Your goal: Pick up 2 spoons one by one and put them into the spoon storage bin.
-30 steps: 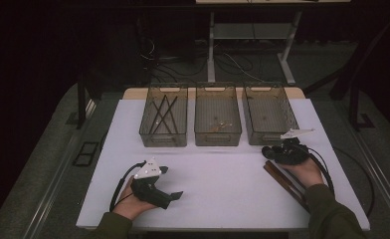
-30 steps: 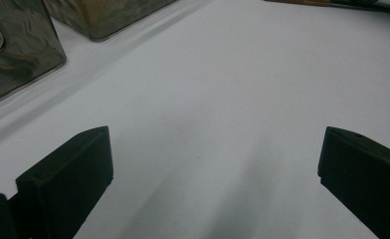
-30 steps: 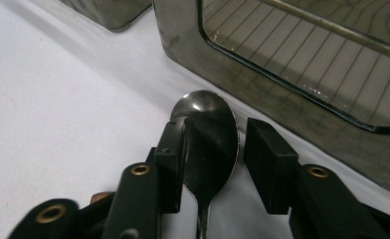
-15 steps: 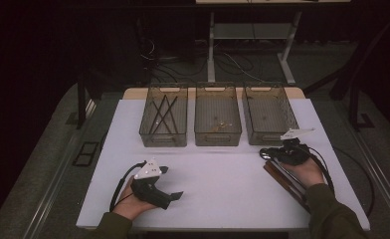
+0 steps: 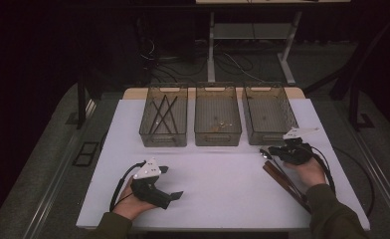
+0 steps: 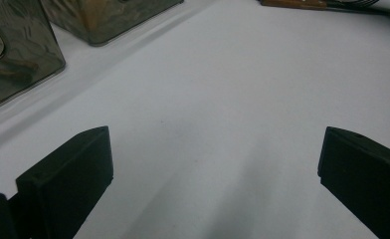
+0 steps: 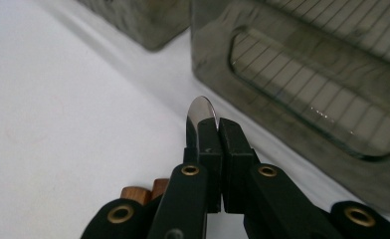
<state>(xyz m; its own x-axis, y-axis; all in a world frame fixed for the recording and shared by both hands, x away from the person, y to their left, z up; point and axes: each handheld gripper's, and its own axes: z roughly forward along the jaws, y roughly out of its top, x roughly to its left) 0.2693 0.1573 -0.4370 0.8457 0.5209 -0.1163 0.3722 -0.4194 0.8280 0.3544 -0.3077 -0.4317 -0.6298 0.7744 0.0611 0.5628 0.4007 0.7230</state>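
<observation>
- right gripper (image 7: 218, 127) is clamped on a shiny spoon (image 7: 201, 110), pinched by the bowel end so it lifts flat off the cutlery pile (image 5: 282, 177); jaws just finished closing on it
- spoon sits at the right side of the white table (image 5: 223, 189), just in front of the right bin (image 5: 267, 113), prob its drop spot
- left gripper (image 5: 169, 185) rests released w/ nothing in it, parked out of the way
- left bin (image 5: 164, 115) has dark sticks, so looks like sorting by type

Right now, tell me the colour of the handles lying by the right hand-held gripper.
Brown wood; the handles show best in the right gripper view.
</observation>
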